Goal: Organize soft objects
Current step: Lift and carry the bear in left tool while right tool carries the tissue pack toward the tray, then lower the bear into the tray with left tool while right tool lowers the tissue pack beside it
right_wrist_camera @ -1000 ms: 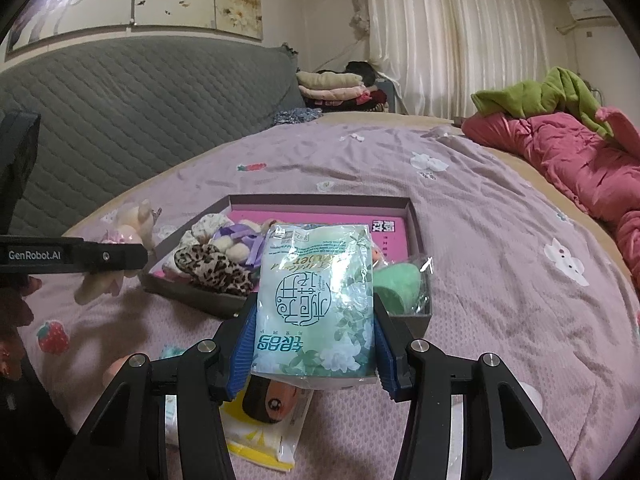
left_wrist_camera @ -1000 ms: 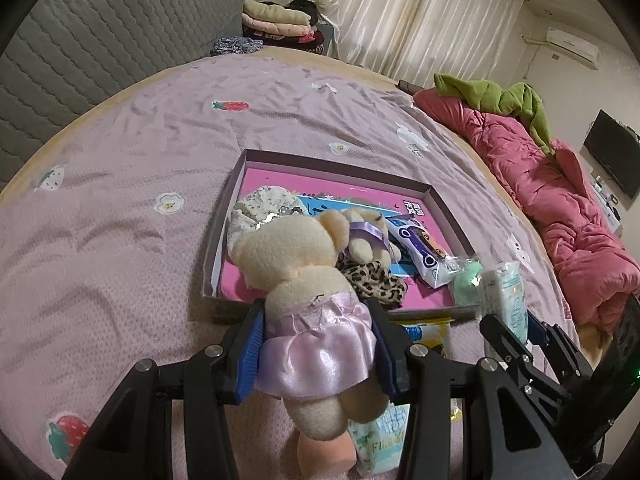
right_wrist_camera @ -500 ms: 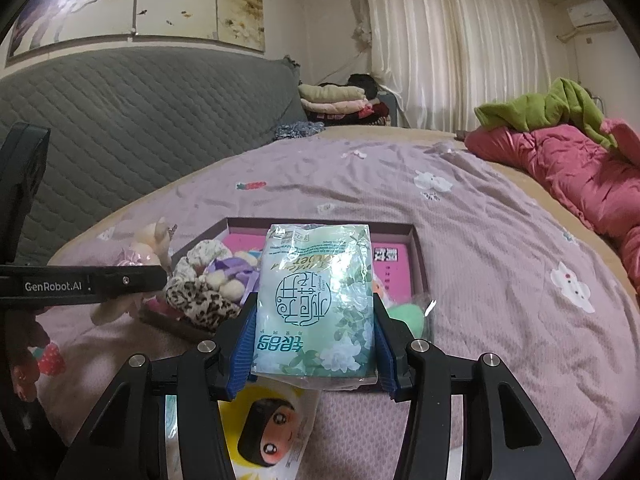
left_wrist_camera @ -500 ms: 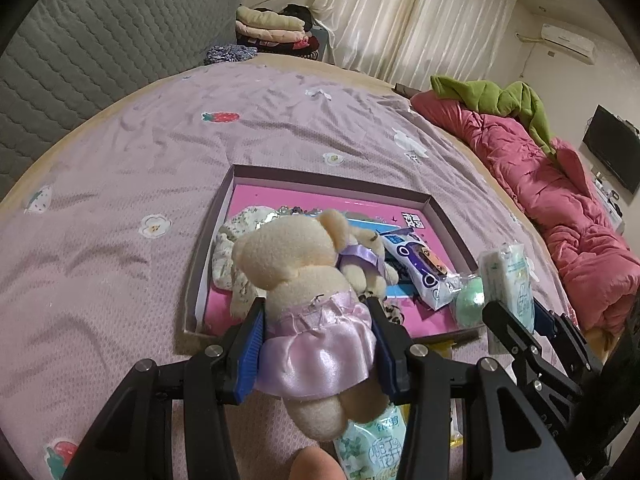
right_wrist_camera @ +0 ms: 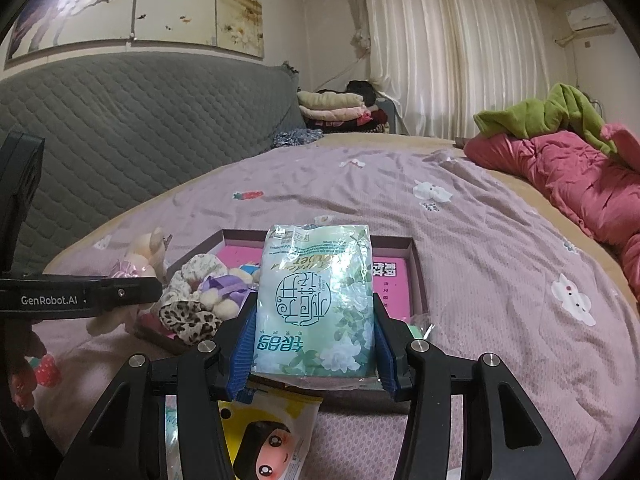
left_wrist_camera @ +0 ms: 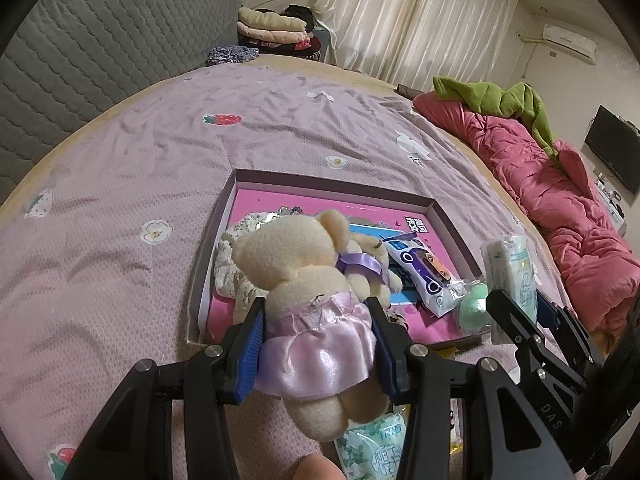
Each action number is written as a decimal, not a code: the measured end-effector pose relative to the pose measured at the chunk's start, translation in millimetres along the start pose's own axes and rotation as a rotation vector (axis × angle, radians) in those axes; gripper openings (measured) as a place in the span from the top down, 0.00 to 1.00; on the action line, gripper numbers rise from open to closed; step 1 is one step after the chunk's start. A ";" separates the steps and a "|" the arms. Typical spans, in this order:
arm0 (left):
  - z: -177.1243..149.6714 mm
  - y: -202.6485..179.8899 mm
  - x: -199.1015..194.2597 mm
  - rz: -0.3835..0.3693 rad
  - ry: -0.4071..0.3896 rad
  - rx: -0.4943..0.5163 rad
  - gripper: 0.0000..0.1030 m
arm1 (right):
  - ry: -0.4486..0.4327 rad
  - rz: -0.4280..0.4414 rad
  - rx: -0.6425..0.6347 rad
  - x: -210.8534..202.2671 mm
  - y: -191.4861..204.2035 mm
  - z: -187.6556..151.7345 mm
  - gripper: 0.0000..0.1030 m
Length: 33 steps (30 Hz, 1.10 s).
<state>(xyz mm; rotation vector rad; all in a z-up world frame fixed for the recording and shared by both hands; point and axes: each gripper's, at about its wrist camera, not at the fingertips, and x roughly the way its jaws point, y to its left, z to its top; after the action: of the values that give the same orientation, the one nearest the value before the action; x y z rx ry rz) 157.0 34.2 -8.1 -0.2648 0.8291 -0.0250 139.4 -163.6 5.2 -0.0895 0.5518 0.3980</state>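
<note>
the left gripper [left_wrist_camera: 316, 344] is clamped on a cream teddy bear [left_wrist_camera: 304, 280], its blue pads pressing both sides of the pink satin skirt; the jaws stand about half spread because the plush body fills them. the right gripper [right_wrist_camera: 314, 346] is closed in the same way on a green tissue pack [right_wrist_camera: 316, 300], held upright with its print facing the camera.

compared with a second ago, the bear sits in the same grip with no change in jaw spread, but the shallow box [left_wrist_camera: 332, 186] now lies further ahead and lower in the left view, so the bear hangs above the box's near-left corner rather than over its contents. in the right view the tissue pack has come up a little and now covers the middle of the box; the green sponge that showed beside it is almost hidden.

the box rests on the purple bedsheet [left_wrist_camera: 120, 208], toward the near edge of the bed. it already holds a floral scrunchie [left_wrist_camera: 232, 264], a leopard-print item [right_wrist_camera: 188, 320], a small bear with a purple ribbon [right_wrist_camera: 224, 290] and a blue-and-white packet [left_wrist_camera: 420, 276]. a yellow cartoon packet [right_wrist_camera: 272, 436] lies on the sheet outside the box's near edge.

judgement: both items are carried and poised for placement; neither is released yet, and the free space is at the box's far side.
</note>
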 end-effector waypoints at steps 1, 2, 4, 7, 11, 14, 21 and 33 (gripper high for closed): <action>0.5 0.3 0.2 0.001 -0.001 0.002 0.54 | -0.001 -0.001 0.000 0.1 -0.4 0.4 0.49; 0.4 0.5 0.1 0.001 -0.002 0.002 0.54 | -0.002 -0.001 0.000 0.7 -0.4 1.1 0.49; 1.4 1.2 0.5 -0.001 -0.003 -0.002 0.54 | -0.006 -0.002 -0.001 1.3 -0.3 2.0 0.49; 3.5 1.5 1.8 0.001 -0.003 -0.001 0.54 | -0.008 -0.003 -0.002 3.5 -0.8 3.5 0.49; 6.3 2.6 4.8 0.001 0.002 -0.002 0.54 | -0.008 -0.002 -0.003 4.1 -0.7 4.1 0.49; 7.9 2.4 6.7 0.005 0.001 0.001 0.53 | -0.009 0.000 -0.003 6.6 -1.1 6.5 0.49; 12.4 4.1 12.1 0.013 0.001 -0.001 0.54 | -0.004 0.003 -0.002 15.0 -2.3 8.1 0.49; 21.0 5.7 26.6 0.019 0.007 0.002 0.54 | 0.001 0.010 -0.007 27.9 -3.4 10.9 0.49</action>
<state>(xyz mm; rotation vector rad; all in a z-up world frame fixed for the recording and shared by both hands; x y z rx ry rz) 189.9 41.1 -15.2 -0.2554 0.8382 -0.0094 167.7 -155.1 -0.3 -0.0935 0.5520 0.4096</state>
